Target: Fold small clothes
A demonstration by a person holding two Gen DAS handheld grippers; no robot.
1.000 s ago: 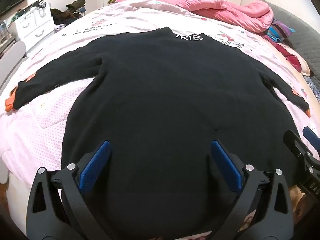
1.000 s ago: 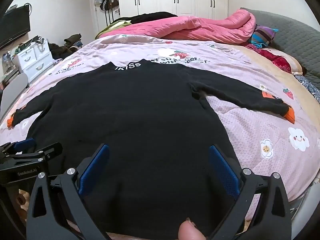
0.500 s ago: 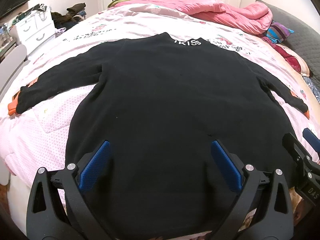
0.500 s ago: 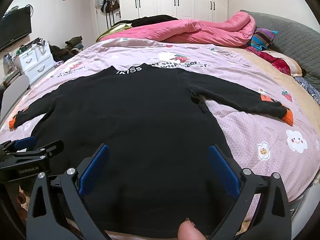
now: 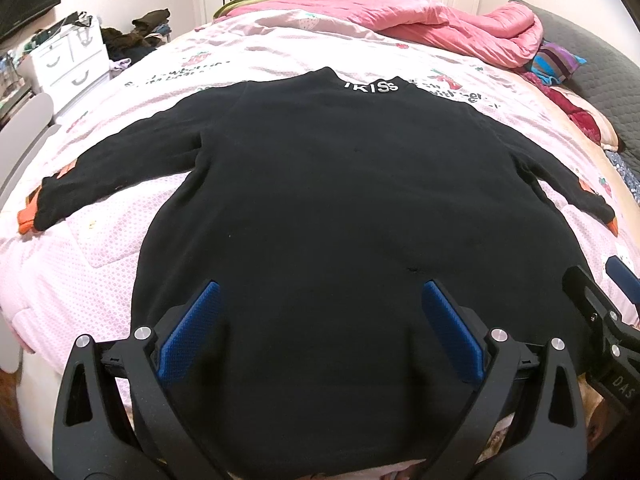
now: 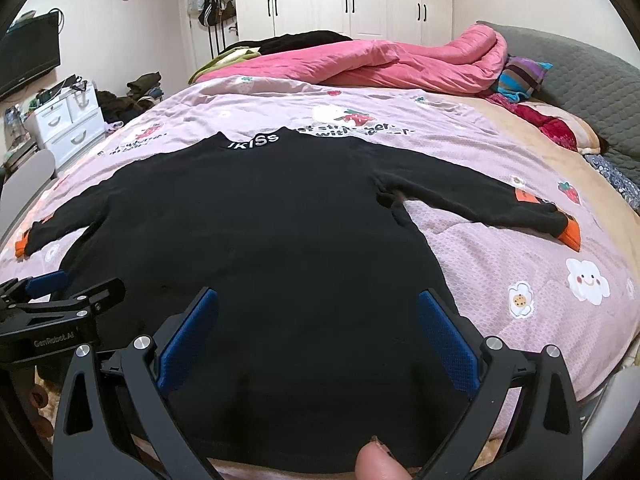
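A black long-sleeved sweater (image 5: 340,208) with orange cuffs and white letters at the collar lies flat on the bed, both sleeves spread out; it also shows in the right wrist view (image 6: 260,232). My left gripper (image 5: 320,320) is open and empty, above the hem on the sweater's left half. My right gripper (image 6: 318,328) is open and empty, above the hem on its right half. Each gripper shows at the edge of the other's view: the right gripper (image 5: 600,304) and the left gripper (image 6: 60,296).
A pink printed bedspread (image 6: 520,248) covers the bed. A pink quilt (image 6: 400,64) and pillows (image 6: 524,76) lie at the far end. White drawers (image 6: 64,124) and piled clothes stand at the left. A thumb tip (image 6: 374,460) shows at the bottom edge.
Both grippers have drawn back and risen a little from the sweater, so more of it and the room shows. The sweater has not moved.
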